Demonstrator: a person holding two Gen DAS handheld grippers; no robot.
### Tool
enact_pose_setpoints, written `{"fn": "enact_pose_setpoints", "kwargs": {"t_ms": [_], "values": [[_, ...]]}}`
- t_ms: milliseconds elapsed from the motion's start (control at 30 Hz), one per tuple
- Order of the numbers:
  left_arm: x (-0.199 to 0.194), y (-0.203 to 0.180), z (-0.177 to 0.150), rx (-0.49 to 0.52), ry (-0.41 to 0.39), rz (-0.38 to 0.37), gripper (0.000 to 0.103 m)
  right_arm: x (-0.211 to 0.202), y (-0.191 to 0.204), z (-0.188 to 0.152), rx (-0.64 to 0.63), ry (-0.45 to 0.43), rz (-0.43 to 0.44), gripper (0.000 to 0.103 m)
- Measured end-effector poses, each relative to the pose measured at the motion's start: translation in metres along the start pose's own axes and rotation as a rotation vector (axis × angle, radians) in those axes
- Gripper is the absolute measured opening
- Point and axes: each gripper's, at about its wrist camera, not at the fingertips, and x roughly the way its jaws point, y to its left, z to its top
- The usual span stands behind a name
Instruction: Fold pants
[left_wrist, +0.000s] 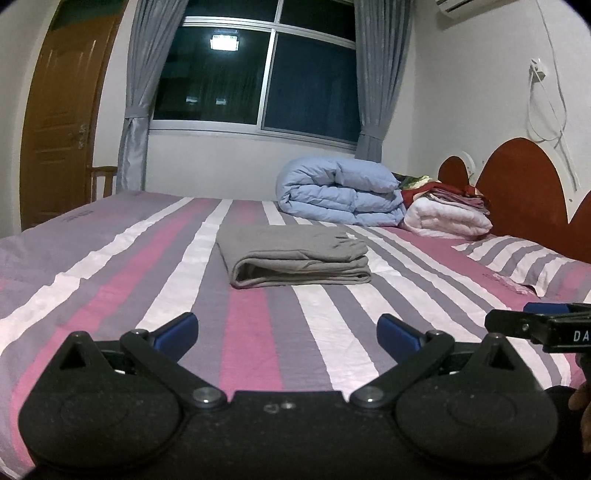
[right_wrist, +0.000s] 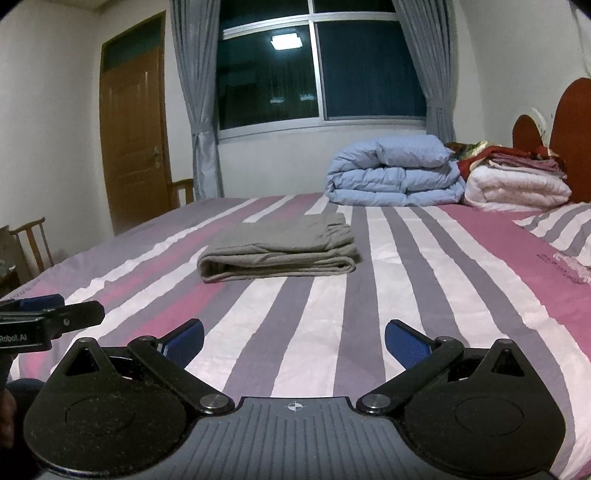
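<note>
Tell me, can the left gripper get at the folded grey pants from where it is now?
Probably yes. The left gripper is open and empty, and only bare striped bedsheet lies between it and the folded grey pants. It would need to move forward first.

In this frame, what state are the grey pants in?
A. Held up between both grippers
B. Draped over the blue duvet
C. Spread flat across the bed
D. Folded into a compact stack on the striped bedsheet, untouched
D: the grey pants lie folded in layers on the striped bedsheet, while the left gripper and right gripper are both open and short of them.
</note>
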Motion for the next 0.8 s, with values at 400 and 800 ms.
{"fn": "enact_pose_setpoints", "kwargs": {"t_ms": [400,800], "values": [[-0.0014,0.0014,0.0015,-0.004,0.004,0.008,0.097,0.0004,0.0029,-0.0014,-0.007,0.000,0.006,0.103],[-0.0004,-0.0011,0.0021,0.009,0.003,-0.007,0.097,-0.0011,0.0012,-0.0014,0.005,0.002,0.005,0.103]]}}
